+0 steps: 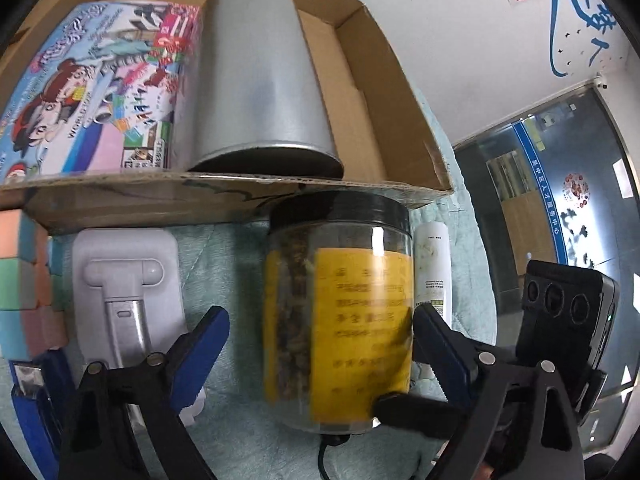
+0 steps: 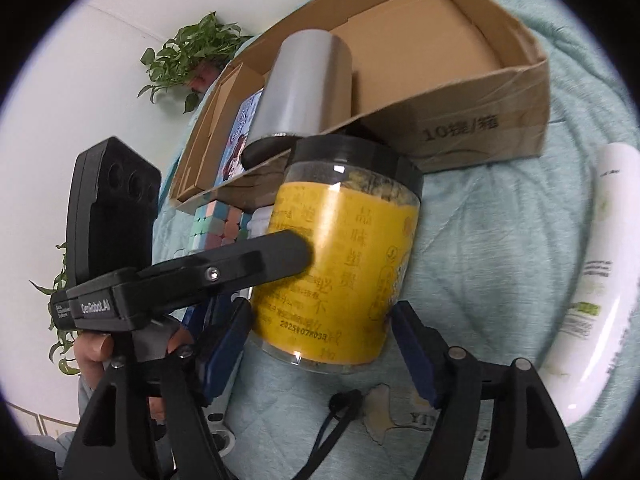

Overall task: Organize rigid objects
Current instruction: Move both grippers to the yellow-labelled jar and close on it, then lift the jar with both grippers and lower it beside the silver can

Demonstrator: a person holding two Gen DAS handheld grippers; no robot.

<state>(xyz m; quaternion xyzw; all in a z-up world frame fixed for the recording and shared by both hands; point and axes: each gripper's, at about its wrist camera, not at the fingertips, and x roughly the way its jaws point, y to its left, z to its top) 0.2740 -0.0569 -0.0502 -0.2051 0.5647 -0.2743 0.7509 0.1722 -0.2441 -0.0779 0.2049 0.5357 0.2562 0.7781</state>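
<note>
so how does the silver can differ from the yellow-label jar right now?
The silver can is already in the cardboard box; the yellow-label jar is outside it on the green cloth. The can is opaque bare metal; the jar is clear plastic with a black lid and dark contents showing. Nothing touches the can; both pairs of fingers flank the jar. Both are cylinders lying on their sides.

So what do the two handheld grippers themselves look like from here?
Both are black, angular frames with silver pivot bolts and blue pads on the fingers. The left gripper and the right gripper each carry a black block with three round lenses. The left one's body bears white lettering. A black cable trails beneath.
</note>
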